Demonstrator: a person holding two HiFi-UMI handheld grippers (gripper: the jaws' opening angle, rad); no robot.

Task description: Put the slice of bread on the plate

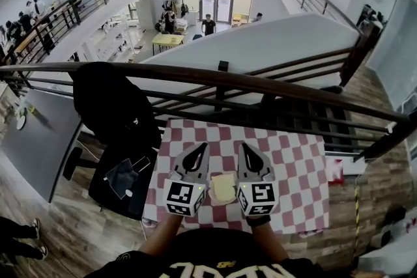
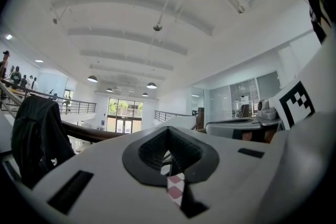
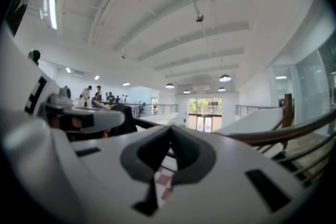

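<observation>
In the head view a pale slice of bread (image 1: 223, 187) lies on a small light plate (image 1: 223, 201) on the red-and-white checkered table (image 1: 293, 166). Both grippers hang side by side above the table, one on each side of the bread, apart from it. My left gripper (image 1: 203, 147) has its jaws together with nothing between them. My right gripper (image 1: 244, 147) is likewise shut and empty. In the left gripper view the left gripper (image 2: 169, 132) points level toward the hall, with a strip of checkered cloth showing under it. The right gripper view shows the right gripper (image 3: 170, 132) the same way.
A black chair with a dark jacket (image 1: 114, 107) stands left of the table. A wooden handrail with dark bars (image 1: 228, 78) runs just beyond the table's far edge, above a hall with people below. A small red thing (image 1: 335, 171) sits at the table's right edge.
</observation>
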